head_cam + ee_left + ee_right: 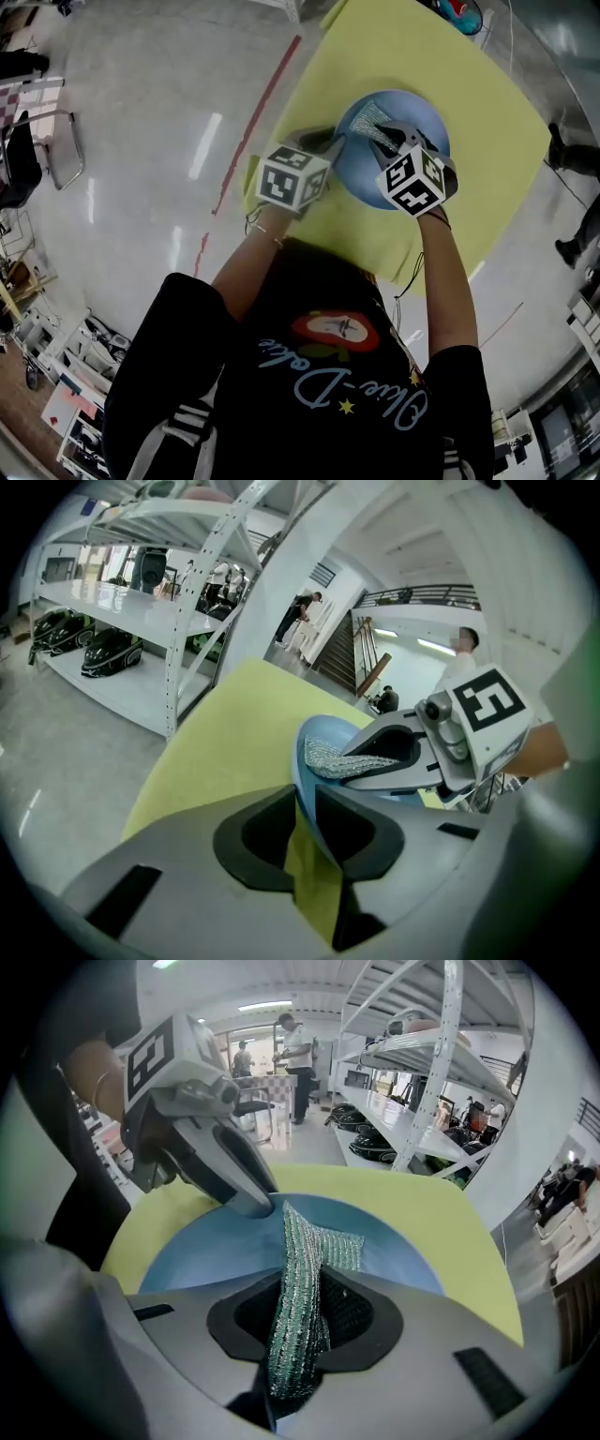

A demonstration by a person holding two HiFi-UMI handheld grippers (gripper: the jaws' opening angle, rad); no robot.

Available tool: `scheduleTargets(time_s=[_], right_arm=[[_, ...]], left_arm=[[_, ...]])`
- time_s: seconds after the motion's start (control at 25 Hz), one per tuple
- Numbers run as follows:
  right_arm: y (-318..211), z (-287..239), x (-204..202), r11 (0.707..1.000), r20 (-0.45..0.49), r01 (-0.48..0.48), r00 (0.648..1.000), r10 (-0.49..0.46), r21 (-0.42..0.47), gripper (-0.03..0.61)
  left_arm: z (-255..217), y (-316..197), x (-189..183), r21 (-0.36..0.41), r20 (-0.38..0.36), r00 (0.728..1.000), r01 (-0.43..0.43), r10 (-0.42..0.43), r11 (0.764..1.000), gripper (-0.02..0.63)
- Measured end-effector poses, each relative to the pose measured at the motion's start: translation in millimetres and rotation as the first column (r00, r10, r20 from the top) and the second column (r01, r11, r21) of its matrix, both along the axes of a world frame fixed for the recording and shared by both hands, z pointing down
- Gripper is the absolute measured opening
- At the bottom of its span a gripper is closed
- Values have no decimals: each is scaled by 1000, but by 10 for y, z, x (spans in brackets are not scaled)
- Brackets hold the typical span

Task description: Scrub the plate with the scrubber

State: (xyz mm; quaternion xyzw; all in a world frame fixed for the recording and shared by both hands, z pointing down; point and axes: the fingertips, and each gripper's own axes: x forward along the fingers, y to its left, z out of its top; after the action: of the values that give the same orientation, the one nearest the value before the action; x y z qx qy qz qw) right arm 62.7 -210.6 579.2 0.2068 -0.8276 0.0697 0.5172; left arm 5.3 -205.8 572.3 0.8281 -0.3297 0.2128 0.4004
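Note:
A round blue plate [417,117] lies on the yellow table [450,66]. In the left gripper view the plate's near rim [317,735] runs between the pads of my left gripper [302,803], which is shut on it at the plate's left edge [339,142]. My right gripper [302,1307] is shut on a silvery-green mesh scrubber [314,1251], folded between its jaws. The scrubber's free end rests on the plate's inner face [216,1251], close to the left gripper's tips [262,1206]. In the head view the scrubber [375,127] lies over the plate's left part.
The table's rounded near edge [178,761] drops to a grey floor with a red tape line [258,122]. White metal shelving [441,1063] stands nearby, with people by it. A chair [56,150] stands at the far left.

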Motion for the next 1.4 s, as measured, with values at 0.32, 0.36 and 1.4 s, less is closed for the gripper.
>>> scheduleTargets(time_s=[0.32,0.36,1.4], right_arm=[[178,57,-66,997,-38,72,997,-72,-7,69],[206,60,-64,997,-39,74,997,-74,-13,69],[539,-295,-137,986,280,-79,953,118,-146,67]], left_arm=[[24,-29,7,9,14,1000,16,-16,1000,56],[24,-32,8,9,11,1000,17,-17,1000,55],[26,20,-8,7,74,997,12,-12,1000,58]])
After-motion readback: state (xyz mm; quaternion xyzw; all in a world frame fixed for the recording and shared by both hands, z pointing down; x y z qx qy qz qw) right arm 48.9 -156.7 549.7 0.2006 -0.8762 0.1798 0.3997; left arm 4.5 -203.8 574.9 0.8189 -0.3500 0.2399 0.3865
